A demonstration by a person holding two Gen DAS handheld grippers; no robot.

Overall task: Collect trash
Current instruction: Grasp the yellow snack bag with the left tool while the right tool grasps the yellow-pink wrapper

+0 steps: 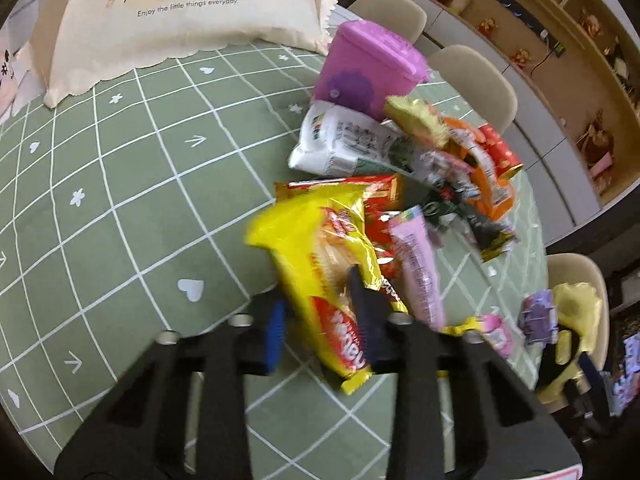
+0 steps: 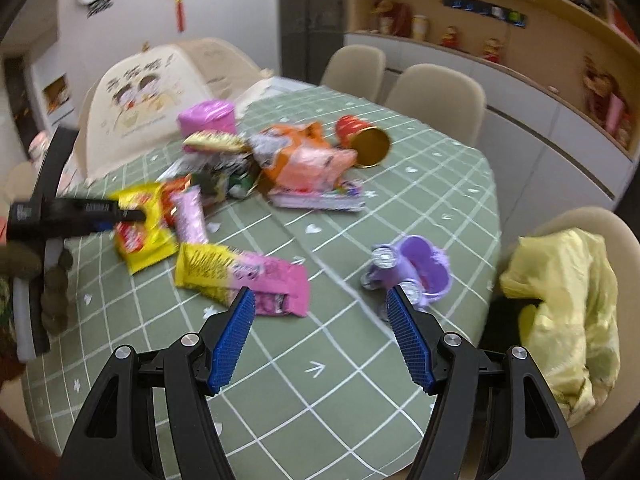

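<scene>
1. Two black grippers with blue ribbed pads are seen above a green tablecloth (image 2: 328,340) with a white grid.
2. The left gripper (image 1: 320,312) is clamped on a crinkly yellow snack packet (image 1: 320,264); the packet's lettering is blurred, and part of it is hidden behind one finger.
3. The right gripper (image 2: 320,308) is spread wide with nothing between its pads, near a yellow-and-pink wrapper (image 2: 244,276).
4. A pink lidded bin (image 1: 368,68) is partly covered by the wrapper heap (image 1: 440,160).
</scene>
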